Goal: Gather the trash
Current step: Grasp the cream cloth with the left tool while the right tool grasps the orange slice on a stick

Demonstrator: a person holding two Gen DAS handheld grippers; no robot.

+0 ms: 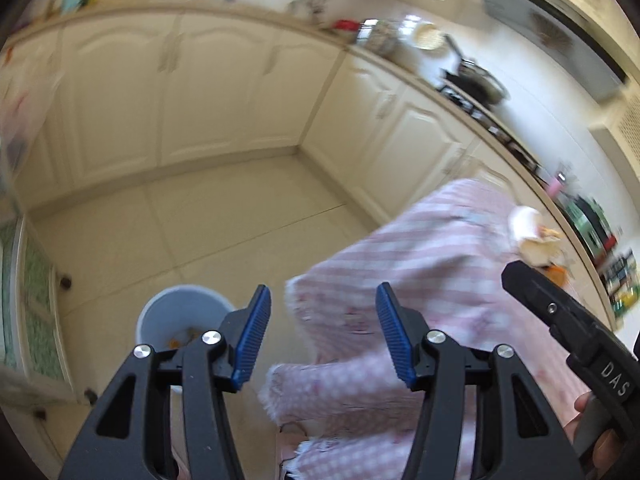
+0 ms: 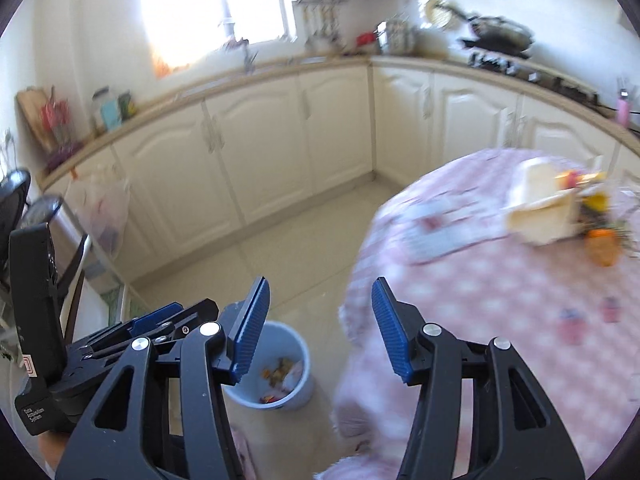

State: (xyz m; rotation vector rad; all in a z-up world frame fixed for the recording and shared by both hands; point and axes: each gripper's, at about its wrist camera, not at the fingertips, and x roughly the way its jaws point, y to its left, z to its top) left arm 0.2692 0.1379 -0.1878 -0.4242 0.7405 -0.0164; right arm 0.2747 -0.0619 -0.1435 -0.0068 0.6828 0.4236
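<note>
left hand-held gripper beside bin

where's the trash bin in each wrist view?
Left wrist: trash bin lower left on the floor, partly behind the left gripper.
Right wrist: bin bottom centre, below the right gripper.
Shared landmark: pink checked tablecloth, right of the bin in both.

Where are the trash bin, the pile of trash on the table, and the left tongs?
trash bin (image 2: 298, 354): right wrist view, inner right wall.
pile of trash (image 2: 600, 246): right wrist view, orange piece at its front.
left tongs (image 1: 323, 334): left wrist view, midway between the blue tips, open.
</note>
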